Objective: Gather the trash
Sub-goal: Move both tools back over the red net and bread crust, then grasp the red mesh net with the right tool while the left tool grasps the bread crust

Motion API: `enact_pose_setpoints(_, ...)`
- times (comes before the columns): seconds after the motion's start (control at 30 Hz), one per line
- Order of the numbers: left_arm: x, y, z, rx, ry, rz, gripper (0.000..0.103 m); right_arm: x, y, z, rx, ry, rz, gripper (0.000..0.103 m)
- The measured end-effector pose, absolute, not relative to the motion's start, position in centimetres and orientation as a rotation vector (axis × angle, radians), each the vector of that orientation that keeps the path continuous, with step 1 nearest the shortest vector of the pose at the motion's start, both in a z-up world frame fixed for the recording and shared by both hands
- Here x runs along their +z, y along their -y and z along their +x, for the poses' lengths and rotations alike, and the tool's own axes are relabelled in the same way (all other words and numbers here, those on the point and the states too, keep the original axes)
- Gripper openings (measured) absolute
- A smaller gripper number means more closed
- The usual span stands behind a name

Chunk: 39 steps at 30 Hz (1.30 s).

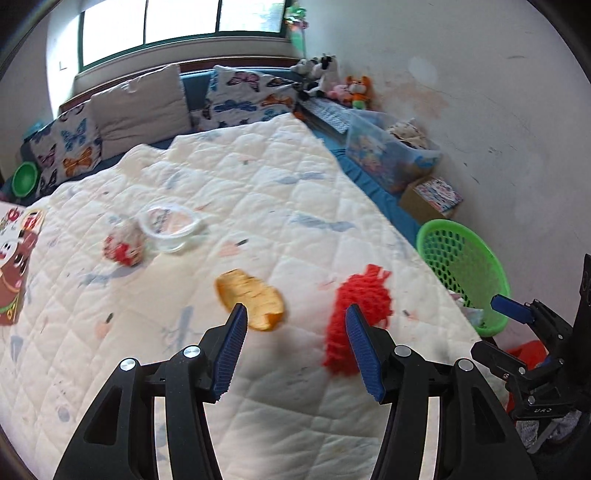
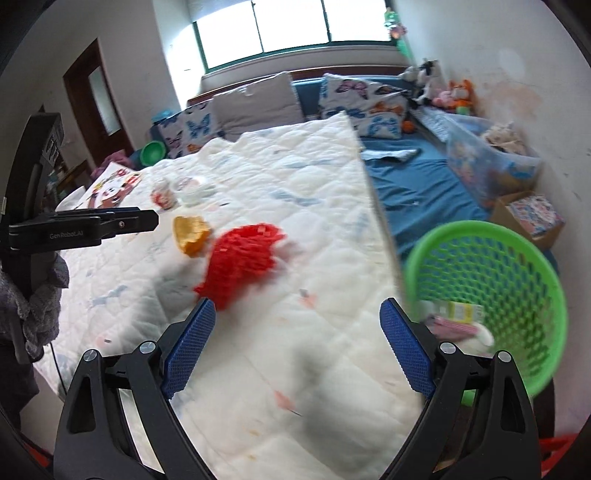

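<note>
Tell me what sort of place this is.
Most likely a bedroom, perhaps a child's: a bed with a white quilt, butterfly pillows against the headboard under a window, and stuffed toys in the corner.

Bright window daylight, motion blur, fisheye edges.

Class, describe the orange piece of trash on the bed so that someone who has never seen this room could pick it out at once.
Start at the white quilt spread over the bed. Near its front edge lies a red mesh bag, and just to its left in both views, apart from it, is the orange peel. It is the only orange, curved, shell-like piece; the clear plastic tub lies farther back.
</note>
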<state>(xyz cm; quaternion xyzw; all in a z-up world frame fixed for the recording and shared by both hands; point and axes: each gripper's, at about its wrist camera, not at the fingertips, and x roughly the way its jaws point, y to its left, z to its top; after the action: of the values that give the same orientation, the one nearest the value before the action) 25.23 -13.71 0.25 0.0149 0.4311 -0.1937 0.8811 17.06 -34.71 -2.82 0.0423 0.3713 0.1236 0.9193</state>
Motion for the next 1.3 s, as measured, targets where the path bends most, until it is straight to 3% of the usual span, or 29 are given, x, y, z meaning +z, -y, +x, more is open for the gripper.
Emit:
enact_pose_setpoints(0.6,-2.4,8.4,25.6,-0.334,-0.945,-0.016,0.054,-4.8,28.0,22.9,0.328,-0.826,0.041,0.081)
enact_pose_setpoints(0.8,-3.8,8.3,26.2,-0.333,-0.978,-0.028,0.054,-6.0,27.4,24.4,0.319,-0.858,0.044,0.068)
enact_pose_setpoints(0.87,-4.1,8.4,26.5,-0.335,-0.985,-0.031,0.060,-6.3,27.5,24.4,0.320,-0.867,0.052,0.059)
enact_pose_setpoints(0.97,-4.2,8.7,27.0,-0.340,-0.982,-0.042,0.060,-6.3,27.9,24.3,0.324,-0.867,0.061,0.053)
enact_pose_setpoints(1.3,-5.0,10.7,28.7,-0.346,-0.981,-0.024,0.060,-4.8,29.5,22.0,0.318,-0.824,0.062,0.049)
